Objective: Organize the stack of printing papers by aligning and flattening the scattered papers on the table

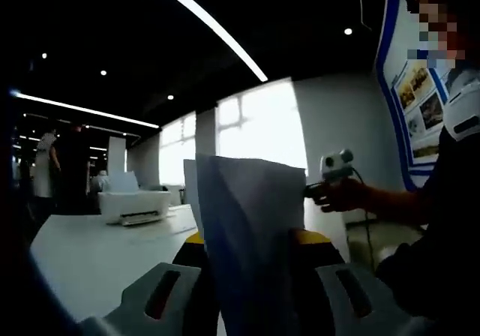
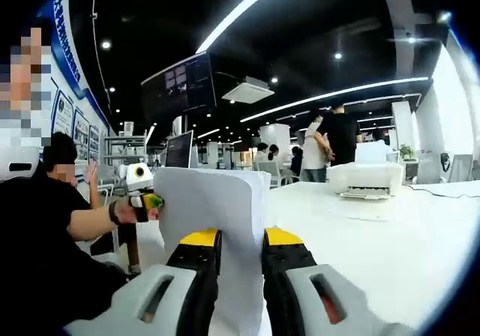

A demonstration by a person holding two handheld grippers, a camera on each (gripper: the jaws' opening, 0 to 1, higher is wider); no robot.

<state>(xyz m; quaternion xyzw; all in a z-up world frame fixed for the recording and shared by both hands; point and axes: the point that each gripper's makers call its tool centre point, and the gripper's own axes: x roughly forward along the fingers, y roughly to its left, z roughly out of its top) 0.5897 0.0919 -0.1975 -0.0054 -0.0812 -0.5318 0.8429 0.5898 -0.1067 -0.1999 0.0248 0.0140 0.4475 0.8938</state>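
Note:
A stack of white printing papers (image 1: 247, 201) stands upright above the white table (image 1: 90, 253), pinched from two sides. In the left gripper view my left gripper (image 1: 253, 240) is shut on the sheets, a yellow pad showing on each side. My right gripper (image 1: 334, 172), held in a person's hand, meets the stack's right edge. In the right gripper view the papers (image 2: 210, 201) rise between my right gripper's (image 2: 241, 238) yellow-tipped jaws, which are shut on them. My left gripper (image 2: 142, 195) grips the stack's left edge there.
A white printer (image 1: 133, 205) sits further back on the table (image 2: 390, 238), also seen as the printer (image 2: 367, 180) in the right gripper view. People (image 2: 334, 145) stand behind it. A thin cable (image 2: 442, 193) lies at the table's far right. A poster wall (image 1: 420, 103) is close by.

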